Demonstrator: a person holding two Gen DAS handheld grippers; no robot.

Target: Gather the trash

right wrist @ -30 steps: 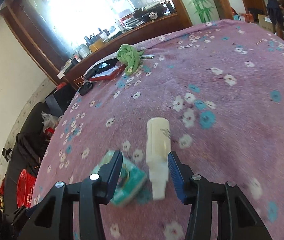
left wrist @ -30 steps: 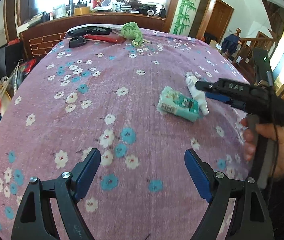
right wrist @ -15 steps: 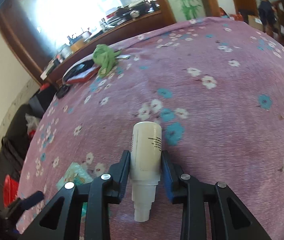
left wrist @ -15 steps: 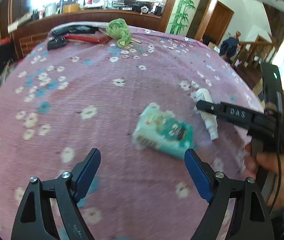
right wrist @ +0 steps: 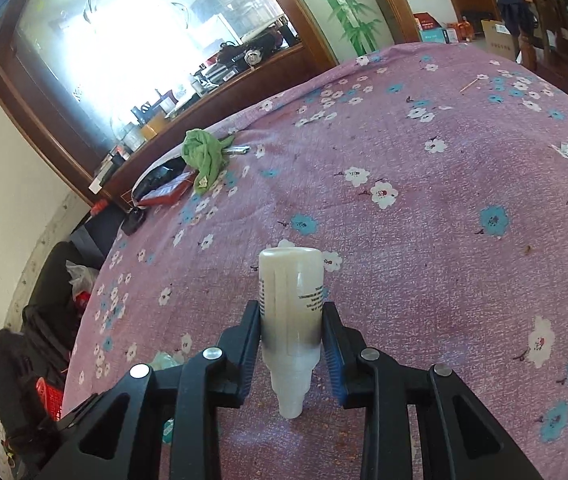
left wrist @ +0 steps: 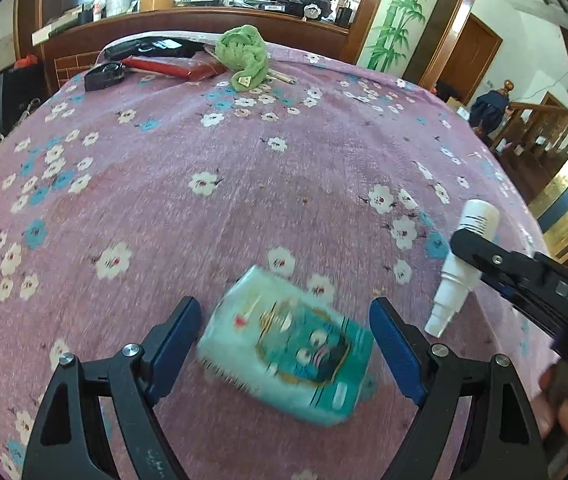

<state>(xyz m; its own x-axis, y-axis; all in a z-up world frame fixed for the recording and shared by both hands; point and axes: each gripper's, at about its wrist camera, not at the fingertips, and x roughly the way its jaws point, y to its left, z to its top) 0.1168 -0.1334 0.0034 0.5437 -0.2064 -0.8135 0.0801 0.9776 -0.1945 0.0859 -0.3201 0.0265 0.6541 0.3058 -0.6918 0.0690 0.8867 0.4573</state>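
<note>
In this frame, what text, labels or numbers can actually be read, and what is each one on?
"DAS": raised letters on the black body of the right hand-held gripper, seen from the left wrist view.
White plastic bottle: dark print on its side, too small to read.
Teal and white soft tissue pack between the open fingers of the left hand-held gripper: printed picture and label, motion-blurred, unreadable.
Green cloth: small tag, unreadable.

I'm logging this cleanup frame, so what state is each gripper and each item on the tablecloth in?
left gripper: open, straddling the pack, not gripping.
tissue pack: lying flat on the tablecloth, blurred.
right gripper: shut on the bottle.
white bottle: clamped on both sides, neck toward the camera.
green cloth: bunched up at the far edge.
red case: lying flat.
</note>
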